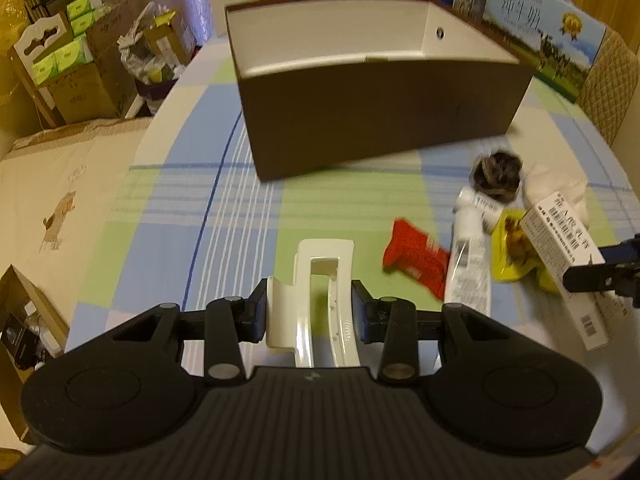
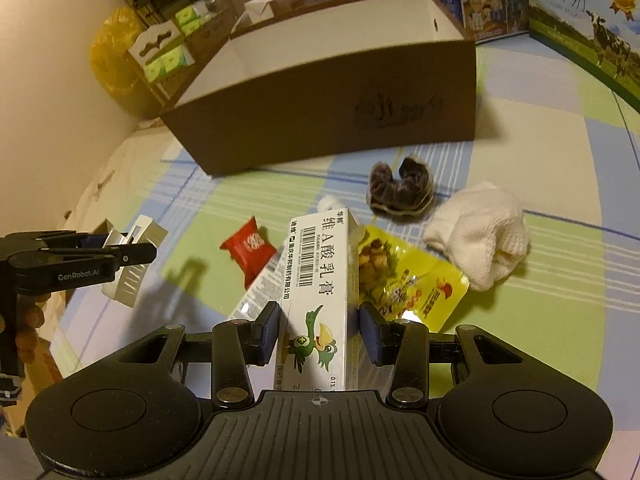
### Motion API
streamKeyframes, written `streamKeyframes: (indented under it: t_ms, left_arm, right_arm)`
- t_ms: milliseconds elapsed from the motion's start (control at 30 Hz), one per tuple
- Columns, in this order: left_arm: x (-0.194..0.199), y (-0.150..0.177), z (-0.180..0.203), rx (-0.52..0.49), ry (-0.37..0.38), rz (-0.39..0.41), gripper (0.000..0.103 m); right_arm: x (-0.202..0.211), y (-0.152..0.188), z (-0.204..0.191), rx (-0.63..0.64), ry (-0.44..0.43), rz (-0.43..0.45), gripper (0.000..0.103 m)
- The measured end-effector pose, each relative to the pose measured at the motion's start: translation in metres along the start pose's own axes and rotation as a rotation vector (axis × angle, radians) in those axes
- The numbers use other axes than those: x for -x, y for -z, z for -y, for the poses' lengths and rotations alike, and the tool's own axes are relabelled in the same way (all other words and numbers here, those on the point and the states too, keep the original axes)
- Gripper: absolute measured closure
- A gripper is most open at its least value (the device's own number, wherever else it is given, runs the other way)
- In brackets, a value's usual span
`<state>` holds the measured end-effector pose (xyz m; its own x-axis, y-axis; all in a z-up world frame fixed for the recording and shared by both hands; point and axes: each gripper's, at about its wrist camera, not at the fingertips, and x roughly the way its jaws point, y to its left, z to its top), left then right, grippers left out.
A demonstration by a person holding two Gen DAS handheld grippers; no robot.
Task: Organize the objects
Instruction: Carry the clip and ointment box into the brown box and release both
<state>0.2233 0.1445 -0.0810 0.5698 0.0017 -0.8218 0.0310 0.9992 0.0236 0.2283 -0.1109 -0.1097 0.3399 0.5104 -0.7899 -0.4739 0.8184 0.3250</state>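
My left gripper (image 1: 311, 312) is shut on a white plastic holder (image 1: 320, 280) and holds it above the checked tablecloth, in front of the open brown box (image 1: 380, 120). My right gripper (image 2: 318, 332) is shut on a white ointment carton (image 2: 316, 280) with a green bird print. The carton also shows in the left wrist view (image 1: 568, 260). On the cloth lie a red candy packet (image 2: 250, 248), a white tube (image 1: 470, 252), a yellow snack bag (image 2: 408, 280), a dark hair scrunchie (image 2: 400, 190) and a white rolled cloth (image 2: 480, 236). The left gripper and the holder (image 2: 132, 256) show at the left of the right wrist view.
The brown box (image 2: 340, 108) is white inside and looks empty. Milk cartons (image 2: 584, 20) stand behind it at the right. Left of the table are cardboard boxes with green tissue packs (image 1: 64, 60) and a yellow bag (image 2: 116, 56). The table edge curves along the left.
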Motion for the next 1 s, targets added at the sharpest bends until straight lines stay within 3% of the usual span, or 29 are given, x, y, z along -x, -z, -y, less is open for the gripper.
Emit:
streamKeyframes:
  t_ms: [433, 733, 1000]
  left_arm:
    - [0.013, -0.062, 0.0, 0.036, 0.024, 0.084, 0.068]
    - [0.004, -0.126, 0.0, 0.043, 0.025, 0.161, 0.068]
    - [-0.02, -0.178, -0.003, 0.032, 0.014, 0.195, 0.068]
  right_arm:
    - [0.016, -0.054, 0.013, -0.023, -0.049, 0.087, 0.063]
    - [0.013, -0.129, 0.022, -0.02, -0.073, 0.182, 0.063]
    - [-0.009, -0.199, 0.036, 0.006, -0.023, 0.229, 0.063]
